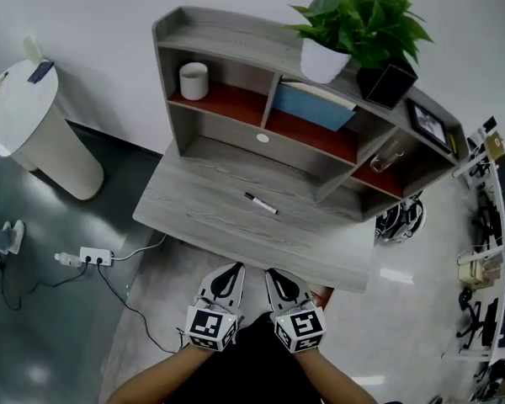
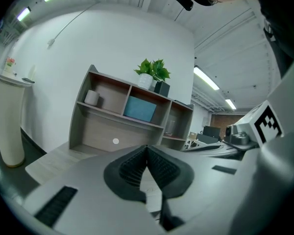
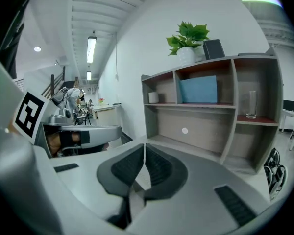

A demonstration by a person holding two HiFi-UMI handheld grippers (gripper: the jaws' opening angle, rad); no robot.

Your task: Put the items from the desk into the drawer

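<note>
A black-and-white marker pen [image 1: 260,203] lies alone on the grey wooden desk [image 1: 202,217], near its middle. Both grippers hang side by side just off the desk's front edge and point toward it. My left gripper [image 1: 235,268] is shut with nothing between its pads, as the left gripper view [image 2: 147,147] also shows. My right gripper [image 1: 270,271] is shut and empty too, its pads meeting in the right gripper view [image 3: 144,146]. No drawer shows in any view.
The hutch holds a white cup [image 1: 194,81], a blue folder [image 1: 313,106], a glass [image 1: 387,156], a potted plant [image 1: 353,23], a black box [image 1: 385,82] and a picture frame [image 1: 427,123]. On the floor are a power strip [image 1: 94,256], a white round cabinet [image 1: 34,129] and shoes [image 1: 401,220].
</note>
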